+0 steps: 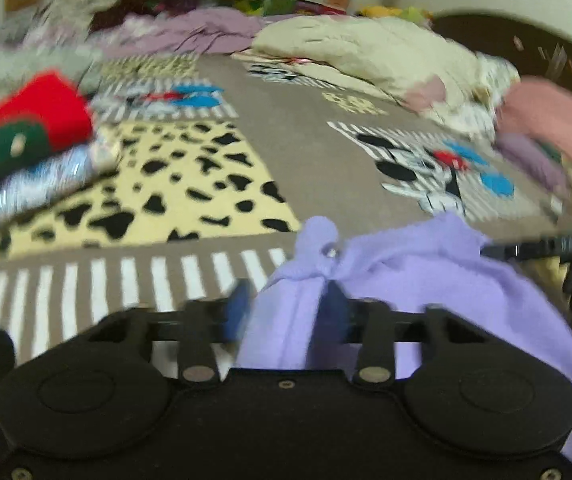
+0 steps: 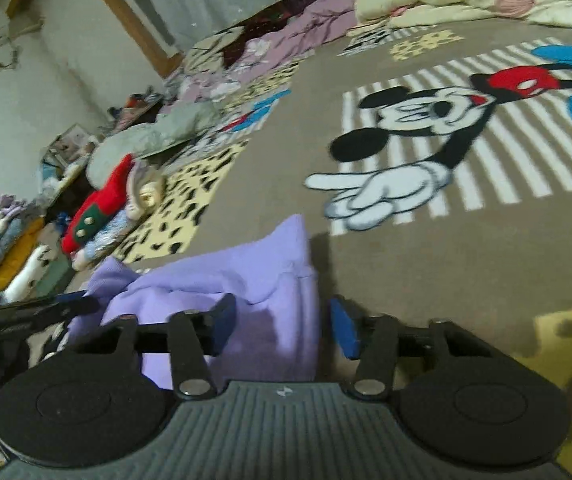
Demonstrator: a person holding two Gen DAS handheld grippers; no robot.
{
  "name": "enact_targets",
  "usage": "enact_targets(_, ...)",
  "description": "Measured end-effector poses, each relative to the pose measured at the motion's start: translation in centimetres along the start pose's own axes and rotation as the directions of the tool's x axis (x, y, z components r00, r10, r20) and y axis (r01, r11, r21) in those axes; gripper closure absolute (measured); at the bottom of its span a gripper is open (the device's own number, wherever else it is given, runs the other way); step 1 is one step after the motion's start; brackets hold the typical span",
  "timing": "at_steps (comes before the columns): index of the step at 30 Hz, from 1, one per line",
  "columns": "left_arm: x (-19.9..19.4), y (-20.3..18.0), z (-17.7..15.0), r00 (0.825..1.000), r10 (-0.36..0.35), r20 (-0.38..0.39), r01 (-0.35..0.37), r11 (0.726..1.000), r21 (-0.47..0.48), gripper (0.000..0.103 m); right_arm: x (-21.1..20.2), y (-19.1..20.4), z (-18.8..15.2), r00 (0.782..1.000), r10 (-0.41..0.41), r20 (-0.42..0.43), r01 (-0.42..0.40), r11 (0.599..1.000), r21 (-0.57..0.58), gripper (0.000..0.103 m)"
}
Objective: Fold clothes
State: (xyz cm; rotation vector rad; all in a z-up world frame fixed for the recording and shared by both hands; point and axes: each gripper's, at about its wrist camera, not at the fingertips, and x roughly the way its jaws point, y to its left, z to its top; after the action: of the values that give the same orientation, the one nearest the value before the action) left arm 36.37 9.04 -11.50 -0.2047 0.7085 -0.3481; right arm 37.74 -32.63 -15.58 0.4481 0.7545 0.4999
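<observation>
Pinching a bunched corner of the lilac garment (image 1: pixel 417 272), the left gripper (image 1: pixel 286 312) has its blue pads drawn in against the cloth, which rises in a small knot just past the fingertips. The frame is blurred, so finer detail of the grip is lost. To its right, the dark tip of the other tool reaches in at the garment's edge.

The right gripper (image 2: pixel 282 324) stands with its jaws parted — the garment (image 2: pixel 222 280) lies between them, pressed near the left pad (image 2: pixel 224 318), while the right pad (image 2: pixel 343 330) sits clear of the fabric with brown blanket showing in the gap. Whether it truly holds the cloth I cannot tell. The garment is lifted in a loose fold above the blanket (image 2: pixel 365 272), casting a shadow to its right.

Beyond it spreads the patterned blanket: a striped panel with a cartoon mouse (image 2: pixel 417 136), and a yellow patch with black spots (image 1: pixel 174 184). At the left edge lies a stack of folded clothes (image 1: pixel 26 136), a red piece with green trim on top. Farther back — a cream duvet (image 1: pixel 365 52) heaped by the headboard, and mauve bedding (image 1: pixel 190 34) against the wall.
</observation>
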Motion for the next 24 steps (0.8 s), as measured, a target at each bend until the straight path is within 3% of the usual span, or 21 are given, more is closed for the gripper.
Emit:
enact_targets(1, -0.1, 2.6, 0.0, 1.000, 0.003, -0.001, -0.003, 0.991, -0.132, 0.092, 0.1, 0.3, 0.0, 0.999, -0.032, 0.003, 0.032, 0.999, -0.020, 0.092)
enact_targets(2, -0.3, 5.4, -0.3, 1.000, -0.008, 0.000, 0.008, 0.961, -0.277, 0.092, 0.1, 0.3, 0.0, 0.998, -0.062, 0.011, 0.062, 0.998, -0.029, 0.092)
enact_targets(4, -1.2, 8.7, -0.9, 1.000, -0.019, 0.017, 0.025, 0.894, -0.447, 0.092, -0.1, -0.3, -0.1, 0.999, -0.044, 0.008, 0.044, 0.999, 0.011, 0.092)
enact_targets(5, -1.7, 9.3, -0.9, 1.000, 0.003, 0.022, 0.008, 0.883, -0.470, 0.091, -0.2, -0.3, -0.1, 0.999, -0.048, 0.007, 0.048, 0.999, 0.016, 0.091)
enact_targets(6, -2.2, 9.6, -0.8, 0.999, 0.030, 0.024, -0.015, 0.877, -0.480, 0.084, -0.1, -0.4, -0.1, 0.999, -0.046, -0.002, 0.046, 0.999, 0.017, 0.087)
enact_targets(8, -2.9, 10.0, -0.7, 0.999, -0.007, 0.053, 0.032, 0.868, -0.495, 0.066, -0.3, -0.5, -0.1, 1.000, -0.031, 0.005, 0.031, 0.999, 0.040, 0.079)
enact_targets(9, -3.2, 10.0, -0.6, 0.997, -0.028, 0.073, 0.061, 0.866, -0.496, 0.054, -0.4, -0.7, -0.1, 1.000, -0.014, 0.013, 0.013, 0.998, 0.062, 0.065)
enact_targets(10, -3.5, 10.0, -0.6, 0.994, -0.050, 0.093, 0.090, 0.863, -0.496, 0.050, -0.5, -1.0, 0.0, 1.000, 0.010, 0.022, -0.011, 0.996, 0.088, 0.053)
enact_targets(11, -3.7, 9.7, -0.5, 0.993, -0.067, 0.101, 0.108, 0.869, -0.483, 0.048, -0.5, -1.1, 0.1, 0.999, 0.030, 0.024, -0.032, 0.994, 0.105, 0.049)
enact_targets(13, -3.3, 8.9, -0.2, 0.989, -0.121, 0.085, 0.146, 0.885, -0.442, 0.042, -0.2, -0.9, 0.2, 1.000, 0.025, 0.016, -0.027, 0.996, 0.090, 0.049)
enact_targets(15, -2.4, 7.9, -0.2, 0.991, -0.122, 0.048, 0.131, 0.907, -0.401, 0.042, 0.2, -0.6, 0.3, 1.000, 0.019, 0.006, -0.019, 0.997, 0.070, 0.051)
enact_targets(17, -1.5, 7.1, -0.1, 0.991, -0.134, 0.020, 0.132, 0.920, -0.368, 0.042, 0.6, -0.4, 0.4, 1.000, 0.015, -0.004, -0.015, 0.998, 0.056, 0.065)
enact_targets(18, -1.0, 6.7, -0.1, 0.991, -0.136, 0.008, 0.130, 0.927, -0.352, 0.043, 0.9, -0.4, 0.4, 1.000, 0.015, -0.009, -0.015, 0.998, 0.055, 0.079)
enact_targets(19, -0.6, 6.3, -0.1, 0.991, -0.137, -0.004, 0.128, 0.933, -0.336, 0.051, 1.2, -0.5, 0.4, 1.000, 0.013, -0.014, -0.012, 0.998, 0.053, 0.089)
enact_targets(20, -0.1, 5.9, -0.1, 0.991, -0.131, -0.012, 0.121, 0.941, -0.315, 0.064, 1.4, -0.6, 0.3, 1.000, 0.014, -0.011, -0.014, 0.999, 0.048, 0.090)
enact_targets(21, 0.3, 5.6, -0.1, 0.993, -0.115, -0.017, 0.105, 0.949, -0.297, 0.089, 1.4, -0.6, 0.4, 1.000, 0.015, -0.002, -0.015, 0.999, 0.048, 0.091)
enact_targets(22, 0.8, 5.3, -0.1, 0.995, -0.097, -0.020, 0.088, 0.956, -0.281, 0.096, 1.4, -0.6, 0.5, 1.000, 0.013, 0.011, -0.013, 0.999, 0.046, 0.091)
enact_targets(24, 1.1, 5.8, -0.1, 0.995, -0.098, 0.000, 0.094, 0.951, -0.295, 0.097, 1.3, -0.6, 0.9, 0.999, 0.016, 0.035, -0.018, 0.999, 0.043, 0.092)
